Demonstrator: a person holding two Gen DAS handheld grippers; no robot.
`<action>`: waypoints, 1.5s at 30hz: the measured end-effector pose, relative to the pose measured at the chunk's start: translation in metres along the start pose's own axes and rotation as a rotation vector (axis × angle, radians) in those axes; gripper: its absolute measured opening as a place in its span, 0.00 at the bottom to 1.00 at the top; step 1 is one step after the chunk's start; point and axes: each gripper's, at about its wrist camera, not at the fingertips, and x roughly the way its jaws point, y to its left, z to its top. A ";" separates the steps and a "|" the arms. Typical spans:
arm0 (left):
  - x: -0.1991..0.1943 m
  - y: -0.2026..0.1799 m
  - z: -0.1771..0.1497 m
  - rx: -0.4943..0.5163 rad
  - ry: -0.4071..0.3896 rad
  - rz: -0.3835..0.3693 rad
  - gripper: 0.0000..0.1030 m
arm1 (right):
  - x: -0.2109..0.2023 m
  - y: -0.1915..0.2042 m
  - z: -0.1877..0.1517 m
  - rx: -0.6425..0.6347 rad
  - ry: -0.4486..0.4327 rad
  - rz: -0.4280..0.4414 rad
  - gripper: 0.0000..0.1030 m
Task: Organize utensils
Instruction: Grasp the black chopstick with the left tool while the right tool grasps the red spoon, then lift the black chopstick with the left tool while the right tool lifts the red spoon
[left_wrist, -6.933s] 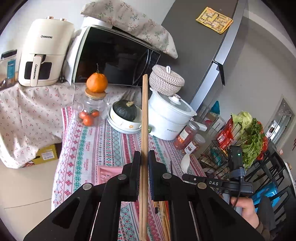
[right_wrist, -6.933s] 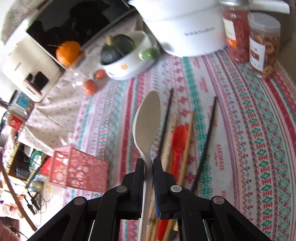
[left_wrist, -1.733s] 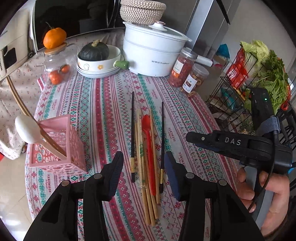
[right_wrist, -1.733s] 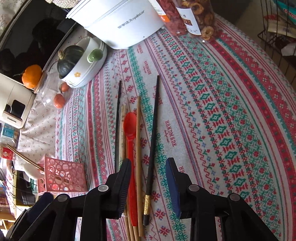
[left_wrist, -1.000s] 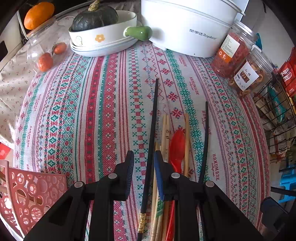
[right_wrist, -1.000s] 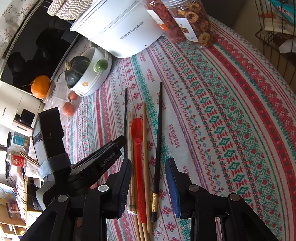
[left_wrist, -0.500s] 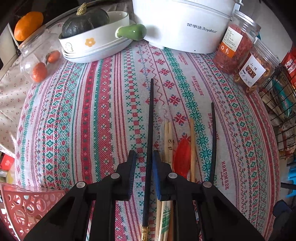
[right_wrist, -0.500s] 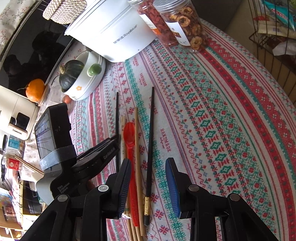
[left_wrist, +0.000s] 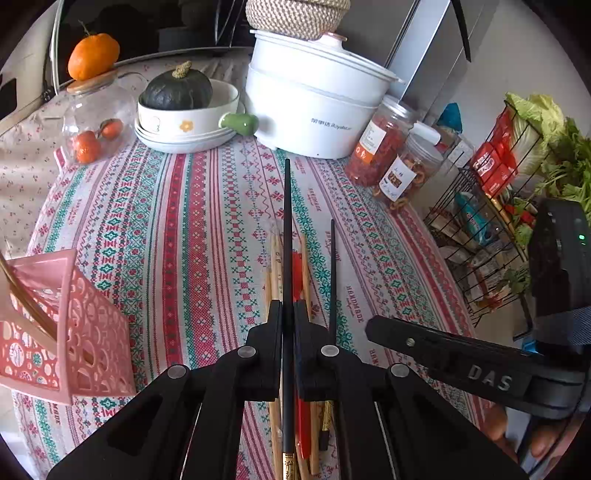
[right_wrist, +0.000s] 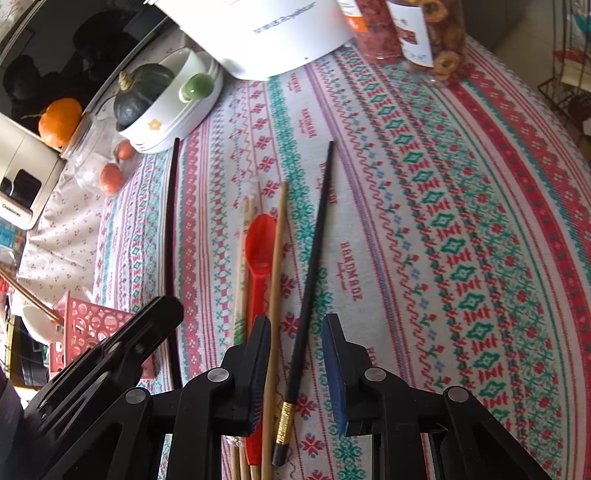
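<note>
My left gripper (left_wrist: 288, 317) is shut on a black chopstick (left_wrist: 287, 236) and holds it lifted above the table; the stick also shows in the right wrist view (right_wrist: 170, 229). My right gripper (right_wrist: 295, 339) is open, its jaws on either side of a second black chopstick (right_wrist: 314, 258) that lies on the tablecloth. Beside it lie a red spoon (right_wrist: 258, 243) and wooden chopsticks (right_wrist: 277, 266). A pink holder (left_wrist: 55, 332) at the left holds a wooden chopstick and a white spoon (right_wrist: 37, 321).
At the back stand a white cooker (left_wrist: 314, 107), a bowl with a green squash (left_wrist: 177, 92), a glass jar with an orange on top (left_wrist: 96, 110) and two snack jars (left_wrist: 399, 162). A wire rack with vegetables (left_wrist: 517, 166) stands at the right.
My left gripper closed on the left black chopstick and lifted it off the cloth. My right gripper moved down over the right black chopstick, still open.
</note>
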 end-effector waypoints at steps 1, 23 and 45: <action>-0.009 -0.001 -0.003 0.001 -0.012 -0.015 0.05 | 0.002 0.003 0.000 -0.014 0.001 0.006 0.23; -0.140 0.067 -0.014 -0.057 -0.209 -0.149 0.05 | 0.065 0.041 0.005 -0.188 0.058 -0.044 0.12; -0.162 0.088 -0.007 -0.089 -0.313 -0.169 0.05 | -0.003 0.089 0.002 -0.267 -0.187 0.136 0.08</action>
